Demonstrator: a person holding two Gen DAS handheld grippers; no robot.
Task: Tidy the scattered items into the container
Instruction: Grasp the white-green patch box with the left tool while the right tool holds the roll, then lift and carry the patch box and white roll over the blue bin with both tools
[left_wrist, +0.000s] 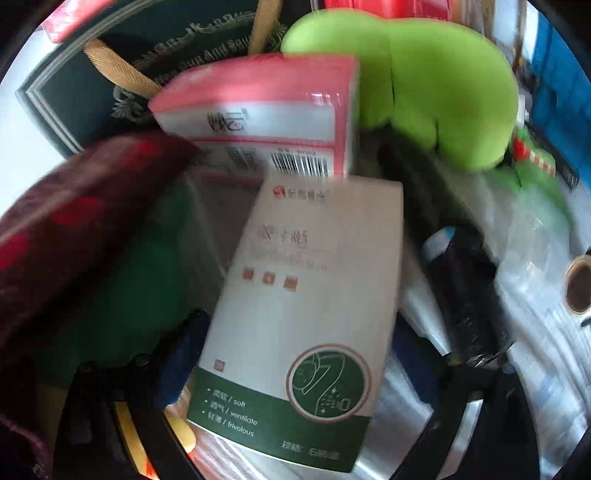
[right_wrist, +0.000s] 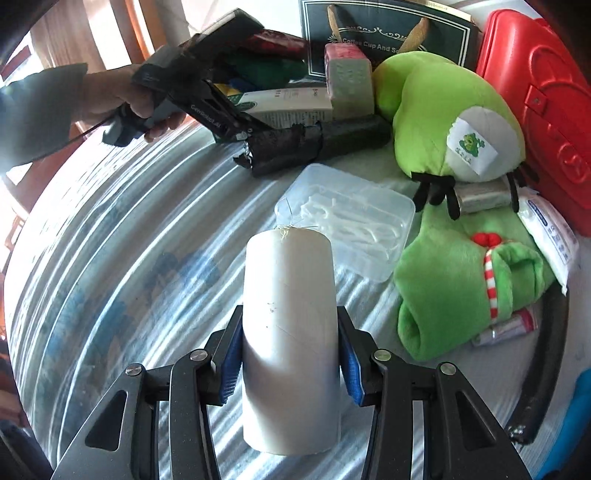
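Your right claw (right_wrist: 290, 365) is gripping a white cylindrical roll (right_wrist: 290, 332) between its blue pads, holding it above the striped counter (right_wrist: 110, 258). Your left claw (right_wrist: 236, 122) is standing wide open with nothing pressed between its fingers; a white-and-green box (left_wrist: 299, 317) is lying loose just beyond it, leaning against a pink-and-white box (left_wrist: 266, 118). A green plush toy (right_wrist: 450, 122), a clear plastic tray (right_wrist: 354, 218) and a black wrapped roll (right_wrist: 314, 147) are lying scattered nearby, beside a red case (right_wrist: 535, 103).

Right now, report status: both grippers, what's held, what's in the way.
Right gripper shut on white roll. Left gripper open over white-green box. Green plush crowds the right side.
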